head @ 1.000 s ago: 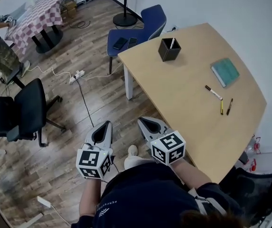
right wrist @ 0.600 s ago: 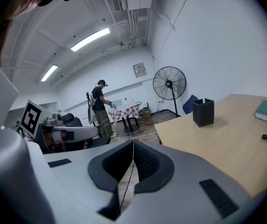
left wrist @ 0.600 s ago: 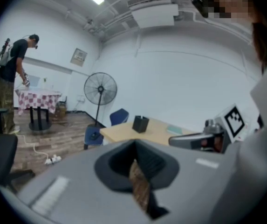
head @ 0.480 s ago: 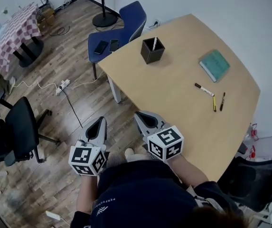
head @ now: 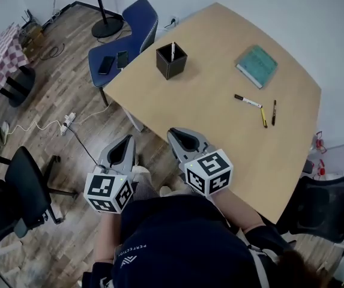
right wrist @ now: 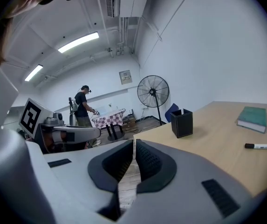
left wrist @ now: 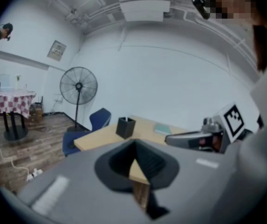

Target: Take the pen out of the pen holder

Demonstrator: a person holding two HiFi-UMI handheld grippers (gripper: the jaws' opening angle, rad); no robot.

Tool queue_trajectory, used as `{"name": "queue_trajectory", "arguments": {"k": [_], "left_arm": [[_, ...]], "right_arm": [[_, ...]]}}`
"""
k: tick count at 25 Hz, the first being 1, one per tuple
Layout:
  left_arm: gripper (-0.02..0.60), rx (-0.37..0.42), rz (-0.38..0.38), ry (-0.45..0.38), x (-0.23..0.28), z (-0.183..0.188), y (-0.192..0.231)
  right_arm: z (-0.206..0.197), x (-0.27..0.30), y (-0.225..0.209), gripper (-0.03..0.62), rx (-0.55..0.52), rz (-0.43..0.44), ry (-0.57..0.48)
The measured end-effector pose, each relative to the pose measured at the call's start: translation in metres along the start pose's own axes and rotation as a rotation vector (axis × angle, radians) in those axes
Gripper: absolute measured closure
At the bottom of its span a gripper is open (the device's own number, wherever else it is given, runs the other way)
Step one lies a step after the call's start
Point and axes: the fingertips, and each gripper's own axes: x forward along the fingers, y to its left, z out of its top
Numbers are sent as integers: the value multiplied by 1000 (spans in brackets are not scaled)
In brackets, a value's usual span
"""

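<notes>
The black square pen holder [head: 172, 62] stands near the far corner of the light wooden table [head: 220, 131], and the white pen [head: 172, 51] is seen standing upright inside it, its top above the rim. Both grippers are held well short of the holder, at the table's near edge. The left gripper [head: 123, 151] is seen with its jaws pressed together and nothing between them. The right gripper [head: 184, 141] is likewise closed down to a thin slit and is empty.

The jaws would have to be parted before the pen is reached, or the pen would probably be knocked aside. If the pen were pulled at a slant, the holder could be tipped or dragged. As it stands close to the table edge above the blue upholstered chair [head: 123, 38], it might be pushed off.

The pen's lower part is hidden by the holder's walls, so whether more pens are inside cannot be told. In the left gripper view the pen is too small to be made out.
</notes>
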Motion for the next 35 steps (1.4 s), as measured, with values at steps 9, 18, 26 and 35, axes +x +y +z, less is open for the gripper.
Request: {"name": "queue_trajectory", "arguments": {"k": [9,18,26,35], "left_arm": [[577,46,-129,19,67,23,26],[575,87,-267,91,142,53,69],[575,113,-349,132,194,69,87],[575,131,-384,156,234,82,112]], "right_arm": [[21,41,-49,557,30,-126,-1],[56,94,-93,528,81,-266,-11],[83,127,-130,520,106,-347,-10],[107,152,-171,513,118,-433,1]]}}
